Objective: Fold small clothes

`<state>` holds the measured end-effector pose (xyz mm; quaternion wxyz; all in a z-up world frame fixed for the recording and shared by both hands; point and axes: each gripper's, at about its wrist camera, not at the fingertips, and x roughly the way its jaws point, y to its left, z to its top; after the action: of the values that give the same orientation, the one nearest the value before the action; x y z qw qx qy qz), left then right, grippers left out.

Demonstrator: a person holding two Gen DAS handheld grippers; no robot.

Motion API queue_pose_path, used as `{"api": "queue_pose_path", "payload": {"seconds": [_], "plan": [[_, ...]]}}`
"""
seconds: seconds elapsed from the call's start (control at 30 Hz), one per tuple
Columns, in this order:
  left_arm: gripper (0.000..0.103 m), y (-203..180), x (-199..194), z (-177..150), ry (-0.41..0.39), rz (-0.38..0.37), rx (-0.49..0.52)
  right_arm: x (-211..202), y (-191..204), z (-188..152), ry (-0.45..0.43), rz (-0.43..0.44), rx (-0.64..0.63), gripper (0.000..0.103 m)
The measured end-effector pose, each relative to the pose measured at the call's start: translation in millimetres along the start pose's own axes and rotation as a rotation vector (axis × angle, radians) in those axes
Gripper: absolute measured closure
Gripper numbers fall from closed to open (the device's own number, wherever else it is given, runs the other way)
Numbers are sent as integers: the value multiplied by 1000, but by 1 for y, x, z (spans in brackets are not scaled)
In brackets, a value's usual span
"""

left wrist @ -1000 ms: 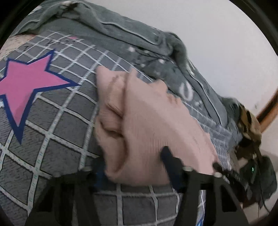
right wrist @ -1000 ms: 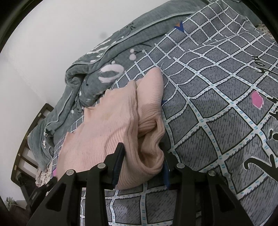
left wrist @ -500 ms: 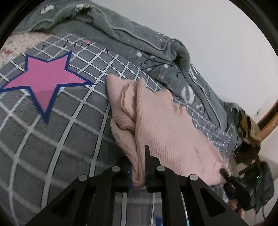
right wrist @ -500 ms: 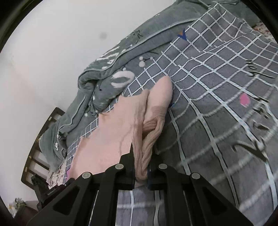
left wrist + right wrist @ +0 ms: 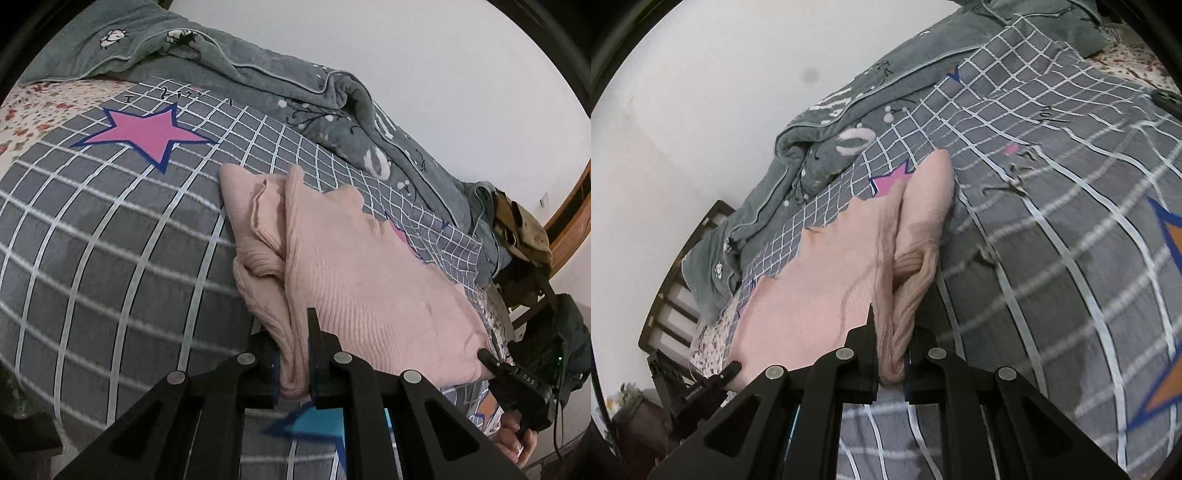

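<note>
On the checked bedspread [image 5: 110, 258], near its front edge, I have my left gripper [image 5: 293, 354] clamped on one corner of the pink sweater [image 5: 351, 280], my right gripper [image 5: 892, 350] pinching the other. Uneven pulling could, I judge, skew the fold.

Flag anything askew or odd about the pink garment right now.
The pink knit garment is unevenly bunched: a sleeve roll bulges at its far edge. Both the left gripper and right gripper pinch its near hem. No damage visible.
</note>
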<state>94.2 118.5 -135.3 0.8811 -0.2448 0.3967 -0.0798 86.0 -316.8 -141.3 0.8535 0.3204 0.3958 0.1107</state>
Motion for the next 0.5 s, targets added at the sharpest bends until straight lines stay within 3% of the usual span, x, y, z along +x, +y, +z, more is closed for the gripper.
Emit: {"api": "queue_pose_path", "payload": {"seconds": [0.13,0.2,0.3,0.4,0.5], "plan": [[85,0,5,-5,14,34,9,0,0,-11,22,-32,-37,91],[71,1,5,-7,14,96,37,2,3,-13,42,-69,-83,82],[58,3,-2,-7,-12,114,65,-15,10,-19,-36,-157,-183,71],[47,2,-8,0,-41,92,74,-33,21,-21,-110,-209,-269,71],[44,-2,-5,12,-46,80,77,-40,36,-18,-169,-233,-338,71]]}}
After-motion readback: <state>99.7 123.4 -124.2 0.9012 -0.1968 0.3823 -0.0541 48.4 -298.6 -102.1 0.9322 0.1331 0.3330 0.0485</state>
